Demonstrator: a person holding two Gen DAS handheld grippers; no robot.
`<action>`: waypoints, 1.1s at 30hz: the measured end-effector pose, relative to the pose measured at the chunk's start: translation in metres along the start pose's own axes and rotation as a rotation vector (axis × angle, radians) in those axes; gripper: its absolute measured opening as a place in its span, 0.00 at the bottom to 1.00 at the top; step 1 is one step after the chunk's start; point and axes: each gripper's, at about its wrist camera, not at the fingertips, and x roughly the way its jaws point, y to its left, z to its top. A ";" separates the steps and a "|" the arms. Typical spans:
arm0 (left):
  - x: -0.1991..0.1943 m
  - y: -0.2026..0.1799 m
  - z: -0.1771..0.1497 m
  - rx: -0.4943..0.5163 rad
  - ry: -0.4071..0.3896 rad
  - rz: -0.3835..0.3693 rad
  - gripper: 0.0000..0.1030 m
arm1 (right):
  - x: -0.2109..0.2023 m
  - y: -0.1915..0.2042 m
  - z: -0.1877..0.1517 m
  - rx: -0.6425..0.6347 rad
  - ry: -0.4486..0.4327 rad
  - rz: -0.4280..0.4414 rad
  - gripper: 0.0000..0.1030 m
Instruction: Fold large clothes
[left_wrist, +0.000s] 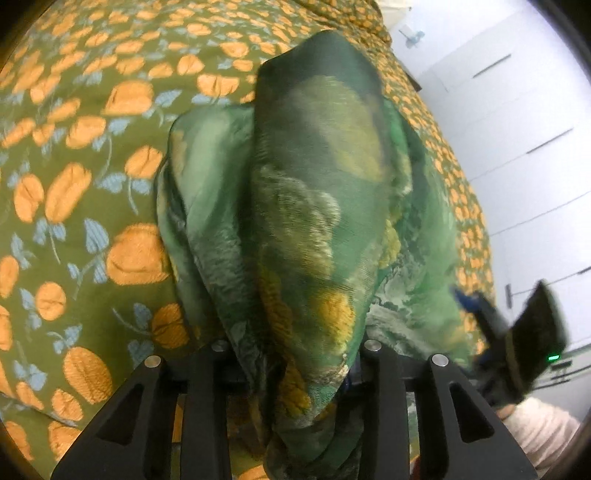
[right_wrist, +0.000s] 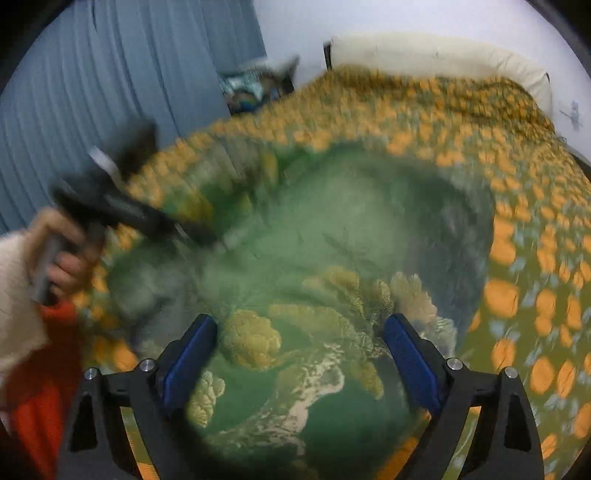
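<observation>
A large green garment (left_wrist: 314, 177) with yellow and cream print lies bunched on the flowered bedspread (left_wrist: 92, 184). In the left wrist view it rises in a ridge from between the jaws of my left gripper (left_wrist: 299, 354) and covers the fingertips; the fabric looks pinched there. From the right wrist view the left gripper (right_wrist: 122, 214) is a blurred dark shape at the garment's left edge, in a hand with a cream sleeve (right_wrist: 14, 295). My right gripper (right_wrist: 301, 321) hovers over the garment (right_wrist: 332, 240), its blue pads (right_wrist: 192, 354) wide apart and nothing between them. Its dark body (left_wrist: 517, 332) shows at the right edge.
The bedspread (right_wrist: 535, 258) covers the whole bed. White cupboard doors (left_wrist: 517, 129) stand past the bed's right side. A blue curtain (right_wrist: 92, 92), a cluttered bedside stand (right_wrist: 251, 88) and a cream headboard (right_wrist: 424, 51) lie beyond. The person's orange-red clothing (right_wrist: 44, 387) is close at lower left.
</observation>
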 end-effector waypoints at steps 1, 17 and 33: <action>0.003 0.006 -0.003 -0.013 -0.005 -0.025 0.34 | 0.009 0.002 -0.007 -0.005 0.022 -0.023 0.91; -0.043 0.024 -0.026 -0.082 -0.076 -0.031 0.75 | -0.020 -0.018 0.116 0.095 0.022 -0.054 0.95; -0.033 0.042 -0.036 -0.138 -0.057 -0.023 0.75 | 0.023 0.038 0.104 -0.016 0.049 -0.083 0.97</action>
